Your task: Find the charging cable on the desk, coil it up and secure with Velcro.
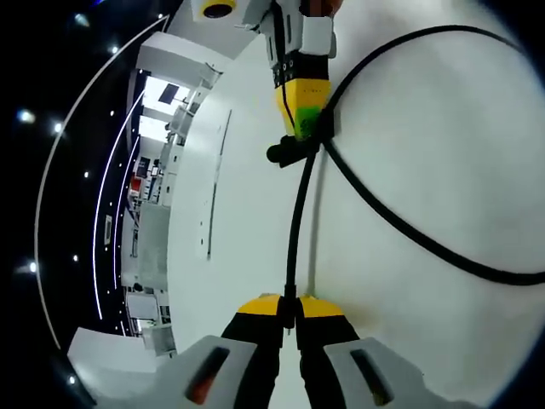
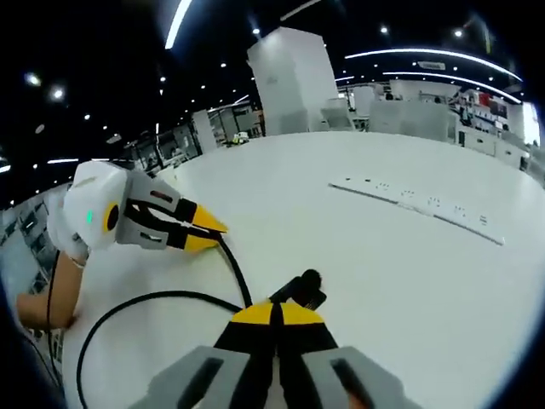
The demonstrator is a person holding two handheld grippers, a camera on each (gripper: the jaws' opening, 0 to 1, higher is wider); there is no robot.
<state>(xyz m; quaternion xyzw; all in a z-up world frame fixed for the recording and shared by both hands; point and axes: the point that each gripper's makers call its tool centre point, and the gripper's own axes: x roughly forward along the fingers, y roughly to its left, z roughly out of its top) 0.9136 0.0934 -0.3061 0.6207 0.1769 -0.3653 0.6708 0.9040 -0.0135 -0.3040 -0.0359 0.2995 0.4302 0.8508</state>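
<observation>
My left gripper (image 1: pixel 289 317) has its yellow-tipped jaws pressed together on the black charging cable (image 1: pixel 295 221) — the cable enters the pinch between the two tips and runs straight away from me across the white desk (image 1: pixel 443 128). At the far end of that straight run, my right gripper (image 1: pixel 304 115) comes in from the top of the left gripper view, its yellow and black tip closed on the same cable beside the dark plug end (image 1: pixel 285 152), which sticks out to the left of it. From that grip the cable swings out in a wide loop to the right, lying flat on the desk, one strand arching up and over, another running down toward the right edge.

In the right gripper view, the right gripper (image 2: pixel 274 317) shows its own jaws shut, with the plug end (image 2: pixel 302 287) poking out just past the tips. The cable (image 2: pixel 234 264) leads off to the left to the left gripper (image 2: pixel 204 232), whose white body and yellow tips hold it near the desk surface; a hand and forearm (image 2: pixel 51 281) sit behind it. A second strand curves low and left along the near desk edge.

Farther out — a long white power strip (image 2: pixel 417 204) lies on the desk (image 2: pixel 358 256) to the right, well apart from the cable. White cabinets (image 2: pixel 294 81) stand beyond the far edge under ceiling lights.
</observation>
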